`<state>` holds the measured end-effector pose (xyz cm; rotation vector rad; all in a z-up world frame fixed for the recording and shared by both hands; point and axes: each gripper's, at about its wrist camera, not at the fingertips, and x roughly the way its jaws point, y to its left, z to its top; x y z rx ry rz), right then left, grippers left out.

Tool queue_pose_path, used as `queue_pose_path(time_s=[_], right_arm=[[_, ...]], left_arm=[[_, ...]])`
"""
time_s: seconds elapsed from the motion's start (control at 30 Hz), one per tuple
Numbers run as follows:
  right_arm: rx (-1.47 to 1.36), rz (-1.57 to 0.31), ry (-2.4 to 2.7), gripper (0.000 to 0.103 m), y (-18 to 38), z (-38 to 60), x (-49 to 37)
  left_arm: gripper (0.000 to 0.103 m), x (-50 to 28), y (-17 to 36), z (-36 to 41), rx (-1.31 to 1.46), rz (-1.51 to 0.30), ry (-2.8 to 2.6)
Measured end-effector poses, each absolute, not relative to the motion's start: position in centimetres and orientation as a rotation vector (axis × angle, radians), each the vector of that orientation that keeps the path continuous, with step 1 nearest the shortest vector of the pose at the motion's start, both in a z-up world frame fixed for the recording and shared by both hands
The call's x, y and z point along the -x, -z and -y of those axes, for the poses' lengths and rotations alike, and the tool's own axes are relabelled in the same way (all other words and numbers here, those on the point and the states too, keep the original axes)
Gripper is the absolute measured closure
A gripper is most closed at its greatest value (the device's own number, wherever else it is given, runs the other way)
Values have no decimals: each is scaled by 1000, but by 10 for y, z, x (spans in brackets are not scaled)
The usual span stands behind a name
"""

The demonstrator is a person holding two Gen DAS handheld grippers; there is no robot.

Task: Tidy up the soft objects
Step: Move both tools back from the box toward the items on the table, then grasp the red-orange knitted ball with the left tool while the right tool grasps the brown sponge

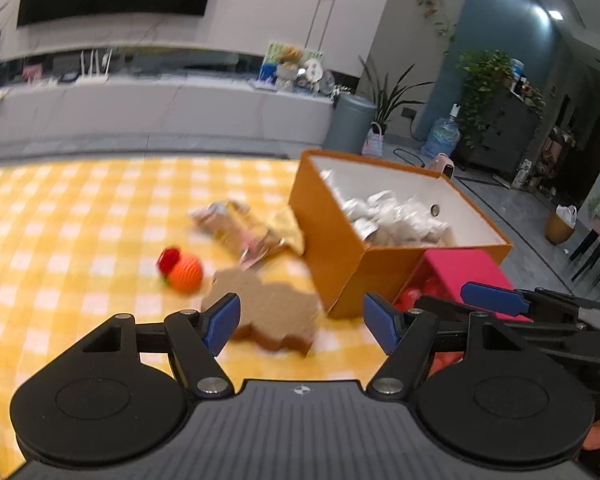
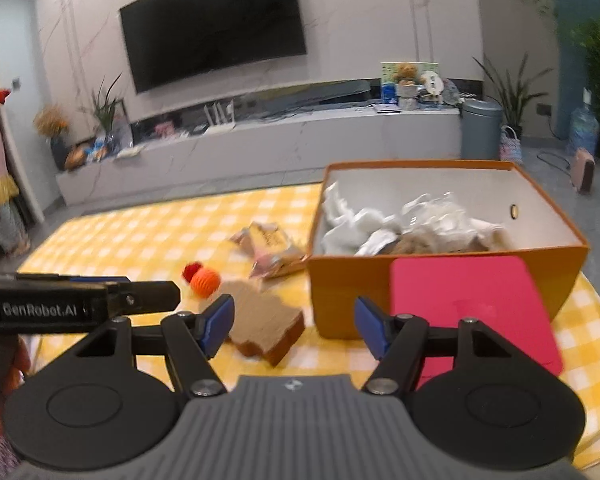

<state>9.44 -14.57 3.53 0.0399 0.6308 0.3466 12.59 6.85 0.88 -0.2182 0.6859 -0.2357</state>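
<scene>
A brown soft toy shaped like a bread slice (image 1: 268,312) (image 2: 264,324) lies on the yellow checked cloth (image 1: 80,220) (image 2: 140,232). Beyond it sit an orange and red knitted ball (image 1: 182,270) (image 2: 204,280) and a crinkled snack packet (image 1: 244,228) (image 2: 268,248). An orange box (image 1: 332,248) (image 2: 348,296) to the right holds white soft things (image 1: 396,216) (image 2: 380,220). My left gripper (image 1: 300,320) hovers open just short of the bread toy, holding nothing. My right gripper (image 2: 296,324) is open and empty too, beside the toy and facing the box.
A pink box (image 1: 464,272) (image 2: 472,308) leans on the orange box's front, with red things under it in the left wrist view. Each gripper shows at the other view's edge. Past the cloth are a low grey TV cabinet (image 2: 300,144), a grey bin (image 2: 480,128) and plants.
</scene>
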Motion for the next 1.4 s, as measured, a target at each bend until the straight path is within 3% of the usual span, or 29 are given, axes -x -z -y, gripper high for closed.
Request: queue_pose_path(time_s=[0.67,1.03,1.1,1.17,1.4], right_arm=[[118,-755,-377,37,27,80,-144],[261,-783,-543,37,44,46,-170],[300,-787,-576,32,44,38,-180],[340,-784,-609,19,46,31,-188],[553,-781,-651,15,61,6,-207]], left_arm=[[21,-153,49,-130,341,-784,181],[25,-195,52,-132,193,-897,194],[26,-204,55,-133,166,-905,200],[27,-214,58,-136,150,-908,200],[29,-241,81,-151,146,-861,188]])
